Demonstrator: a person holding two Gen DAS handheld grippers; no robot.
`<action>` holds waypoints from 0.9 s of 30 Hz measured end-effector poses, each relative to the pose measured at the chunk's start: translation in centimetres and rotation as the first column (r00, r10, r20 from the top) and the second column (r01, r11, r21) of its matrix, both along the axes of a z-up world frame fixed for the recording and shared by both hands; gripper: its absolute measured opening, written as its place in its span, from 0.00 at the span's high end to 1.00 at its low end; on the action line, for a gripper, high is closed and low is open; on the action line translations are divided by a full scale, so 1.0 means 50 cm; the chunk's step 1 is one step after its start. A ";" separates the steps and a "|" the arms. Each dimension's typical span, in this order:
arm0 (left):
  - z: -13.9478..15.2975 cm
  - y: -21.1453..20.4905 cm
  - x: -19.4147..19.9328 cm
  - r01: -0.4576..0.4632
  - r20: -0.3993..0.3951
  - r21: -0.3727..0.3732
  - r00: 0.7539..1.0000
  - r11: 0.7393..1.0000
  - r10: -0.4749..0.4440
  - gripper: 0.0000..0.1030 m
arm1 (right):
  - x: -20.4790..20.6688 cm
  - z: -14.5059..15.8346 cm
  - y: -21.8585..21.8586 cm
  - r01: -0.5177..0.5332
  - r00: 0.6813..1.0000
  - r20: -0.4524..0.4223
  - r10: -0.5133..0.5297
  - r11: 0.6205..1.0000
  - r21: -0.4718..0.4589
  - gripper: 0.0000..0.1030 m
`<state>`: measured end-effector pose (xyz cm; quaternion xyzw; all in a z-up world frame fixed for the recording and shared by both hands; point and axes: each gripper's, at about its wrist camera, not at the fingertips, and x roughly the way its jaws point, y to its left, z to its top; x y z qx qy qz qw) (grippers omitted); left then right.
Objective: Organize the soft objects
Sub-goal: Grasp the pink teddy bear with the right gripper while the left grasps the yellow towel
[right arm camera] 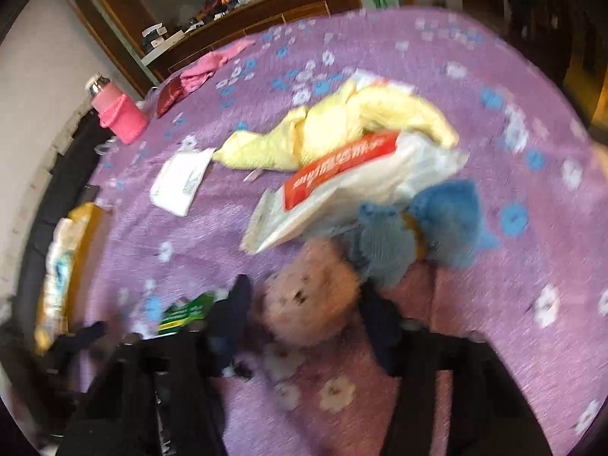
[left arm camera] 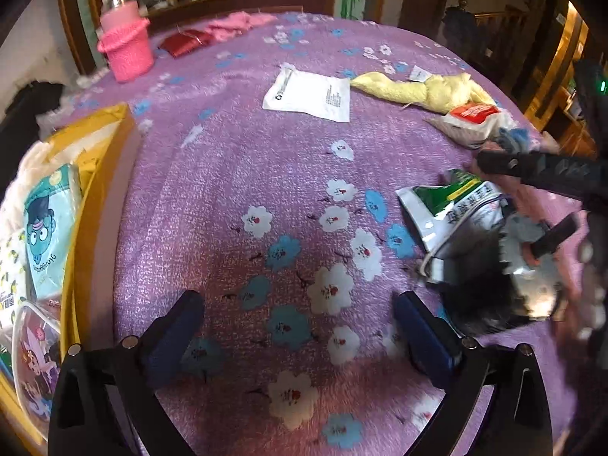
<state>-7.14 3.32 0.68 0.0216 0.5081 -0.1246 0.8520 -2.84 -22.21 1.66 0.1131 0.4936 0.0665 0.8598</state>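
Note:
On the purple flowered blanket [left arm camera: 266,174] my left gripper [left arm camera: 300,323] is open and empty over bare blanket. My right gripper [right arm camera: 304,304] stands with its fingers on either side of a pink plush bear [right arm camera: 311,296]; the view is blurred and I cannot tell if it grips. The right gripper also shows at the right of the left wrist view [left arm camera: 539,174]. A blue plush [right arm camera: 425,228], a yellow cloth [right arm camera: 342,129], a red-and-white packet [right arm camera: 342,174] and a green-and-white bag [left arm camera: 456,205] lie nearby.
A yellow box [left arm camera: 95,174] with packets stands at the left edge. A pink bottle holder [left arm camera: 125,49], a red pouch [left arm camera: 186,41], a pink cloth [left arm camera: 239,22] and a white paper packet [left arm camera: 307,95] lie farther back. A black furry item [left arm camera: 482,288] lies right.

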 end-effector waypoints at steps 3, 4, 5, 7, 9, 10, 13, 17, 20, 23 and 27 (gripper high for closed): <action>0.040 0.019 0.006 0.003 0.020 -0.106 1.000 0.994 -0.001 0.02 | -0.005 -0.003 -0.010 -0.008 1.000 0.013 0.008 1.000 0.008 0.62; 0.055 0.019 0.012 0.013 0.046 -0.105 0.999 0.994 -0.008 0.02 | -0.005 -0.003 -0.014 -0.006 1.000 0.013 0.005 1.000 0.017 0.62; 0.064 0.017 0.021 0.019 0.056 -0.106 0.998 0.994 -0.013 0.02 | -0.007 -0.003 -0.019 -0.001 1.000 0.016 0.001 1.000 0.022 0.62; 0.077 0.012 0.043 0.029 0.051 -0.121 0.998 0.992 -0.023 0.02 | -0.011 0.001 -0.025 0.005 1.000 0.025 -0.006 1.000 0.024 0.62; 0.086 -0.008 0.068 0.069 0.048 -0.124 0.997 0.990 -0.064 0.02 | -0.015 0.005 -0.034 0.008 0.999 0.034 -0.010 0.999 0.041 0.62; 0.088 -0.023 0.078 0.094 0.054 -0.104 0.995 0.990 -0.089 0.02 | -0.017 0.007 -0.037 0.008 0.999 0.037 -0.009 0.999 0.047 0.62; 0.079 -0.072 0.100 0.182 0.053 -0.042 0.982 0.982 -0.179 0.02 | -0.017 0.010 -0.039 0.003 0.999 0.035 -0.005 0.998 0.057 0.62; 0.062 -0.124 0.126 0.267 0.007 -0.046 0.964 0.963 -0.267 0.02 | -0.013 0.002 -0.043 0.005 1.000 0.016 -0.006 0.997 0.076 0.62; 0.075 -0.160 0.153 0.304 0.036 -0.039 0.952 0.952 -0.303 0.03 | -0.021 0.017 -0.059 0.020 0.999 0.045 -0.025 0.994 0.107 0.61; 0.102 -0.192 0.186 0.363 0.113 0.015 0.925 0.932 -0.362 0.02 | -0.028 0.028 -0.064 0.024 0.997 0.066 -0.031 0.994 0.110 0.61; 0.108 -0.244 0.246 0.464 0.194 0.118 0.856 0.878 -0.479 0.02 | -0.031 0.033 -0.068 0.020 0.997 0.071 -0.029 0.992 0.126 0.61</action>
